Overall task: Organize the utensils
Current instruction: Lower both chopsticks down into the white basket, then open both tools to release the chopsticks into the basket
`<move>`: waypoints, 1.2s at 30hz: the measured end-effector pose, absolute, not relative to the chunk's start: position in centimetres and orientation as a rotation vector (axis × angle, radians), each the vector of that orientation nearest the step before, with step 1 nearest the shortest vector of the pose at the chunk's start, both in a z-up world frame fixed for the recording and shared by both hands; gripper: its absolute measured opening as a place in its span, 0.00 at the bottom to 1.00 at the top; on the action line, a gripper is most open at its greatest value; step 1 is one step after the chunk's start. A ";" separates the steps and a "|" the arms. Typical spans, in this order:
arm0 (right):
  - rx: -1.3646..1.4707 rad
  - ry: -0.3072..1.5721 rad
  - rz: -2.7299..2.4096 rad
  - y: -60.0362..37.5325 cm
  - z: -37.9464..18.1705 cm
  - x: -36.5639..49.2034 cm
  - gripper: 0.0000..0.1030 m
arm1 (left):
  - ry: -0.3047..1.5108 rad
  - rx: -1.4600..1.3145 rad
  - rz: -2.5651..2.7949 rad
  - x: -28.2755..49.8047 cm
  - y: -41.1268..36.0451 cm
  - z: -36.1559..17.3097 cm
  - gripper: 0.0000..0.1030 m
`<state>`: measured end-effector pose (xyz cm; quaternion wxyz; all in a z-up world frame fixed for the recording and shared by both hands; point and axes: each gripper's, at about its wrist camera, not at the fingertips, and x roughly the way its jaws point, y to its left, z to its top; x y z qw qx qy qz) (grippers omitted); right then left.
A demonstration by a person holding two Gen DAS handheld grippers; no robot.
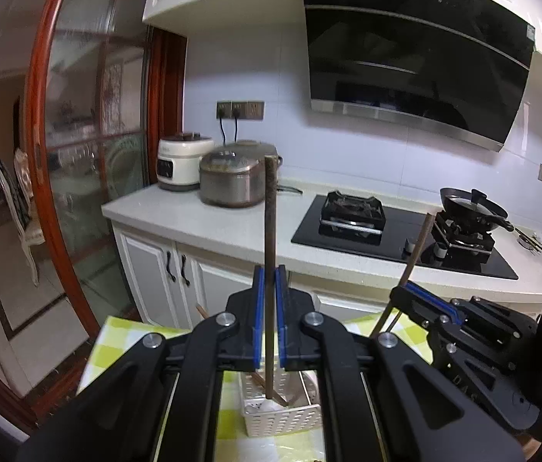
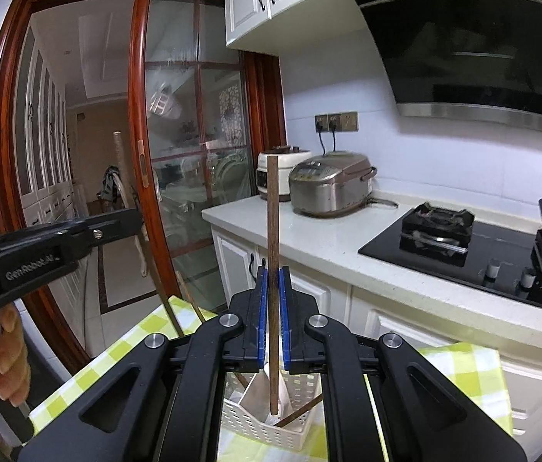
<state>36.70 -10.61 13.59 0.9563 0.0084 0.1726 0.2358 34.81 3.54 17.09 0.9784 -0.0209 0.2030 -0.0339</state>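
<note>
Step in hand, as judged: deliver two chopsticks into white perforated basket (image 1: 286,419) on checked cloth (image 1: 117,338).

Left hand-held gripper (image 1: 270,308): clenched on dark chopstick (image 1: 270,231), held upright, lower tip above basket interior, beside utensils already lying there. Right hand-held gripper (image 2: 273,308): clenched on brown chopstick (image 2: 272,231), likewise upright, tip over same basket.

- Keep each stick vertical; lower straight down until tip is inside the wall.
- Release only once tip is well inside, to avoid tipping out.
- Lower one at a time; the two bodies stand close.

Pose: both pointing slightly below level toward bench (image 1: 194,215), side by side. Fingers of a hand (image 2: 5,358) wrapped round left handle.
</note>
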 end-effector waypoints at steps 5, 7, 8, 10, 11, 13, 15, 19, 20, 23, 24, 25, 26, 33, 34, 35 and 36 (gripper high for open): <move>0.014 0.442 0.512 -9.7 11.4 38.7 0.06 | 0.480 -0.070 -0.090 36.8 4.0 14.1 0.06; -0.002 0.493 0.515 -9.0 10.5 39.6 0.06 | 0.518 -0.073 -0.096 37.5 4.1 12.7 0.06; -0.009 0.507 0.512 -8.8 10.0 39.9 0.06 | 0.538 -0.072 -0.095 37.9 4.1 12.1 0.06; -0.020 0.549 0.511 -8.2 9.2 40.7 0.06 | 0.570 -0.070 -0.096 38.4 4.3 11.2 0.06; -0.022 0.559 0.509 -7.9 8.8 40.8 0.06 | 0.595 -0.068 -0.096 38.8 4.4 10.7 0.06; -0.023 0.576 0.504 -7.5 8.3 41.3 0.06 | 0.624 -0.069 -0.102 39.3 4.6 10.0 0.06; -0.006 0.587 0.500 -7.4 7.9 41.8 0.06 | 0.640 -0.068 -0.090 39.6 4.8 9.3 0.07; 0.026 0.618 0.488 -7.4 7.0 42.8 0.14 | 0.629 -0.096 -0.063 39.2 6.0 8.8 0.32; 0.030 0.621 0.485 -7.5 6.8 43.0 0.15 | 0.623 -0.099 -0.056 39.1 6.2 8.9 0.37; 0.053 0.623 0.466 -8.2 6.5 43.1 0.30 | 0.597 -0.103 -0.033 38.0 7.0 9.2 0.41; 0.061 0.618 0.463 -8.5 6.4 43.0 0.32 | 0.585 -0.105 -0.025 37.3 7.4 9.4 0.44; 0.067 0.617 0.461 -8.7 6.4 42.9 0.32 | 0.575 -0.105 -0.019 36.7 7.5 9.5 0.46; 0.074 0.615 0.459 -9.0 6.4 42.7 0.32 | 0.563 -0.103 -0.011 36.1 7.8 9.6 0.49; 0.124 0.548 0.467 -11.9 7.2 38.0 0.33 | 0.474 -0.116 0.041 30.8 8.6 10.1 0.76; 0.127 0.538 0.468 -12.3 7.2 37.0 0.34 | 0.460 -0.116 0.054 29.9 8.5 10.1 0.78; 0.129 0.532 0.468 -12.6 7.2 36.3 0.36 | 0.444 -0.110 0.066 28.8 8.4 9.9 0.82; 0.130 0.526 0.467 -12.9 7.1 35.4 0.38 | 0.438 -0.106 0.072 28.2 8.3 9.8 0.86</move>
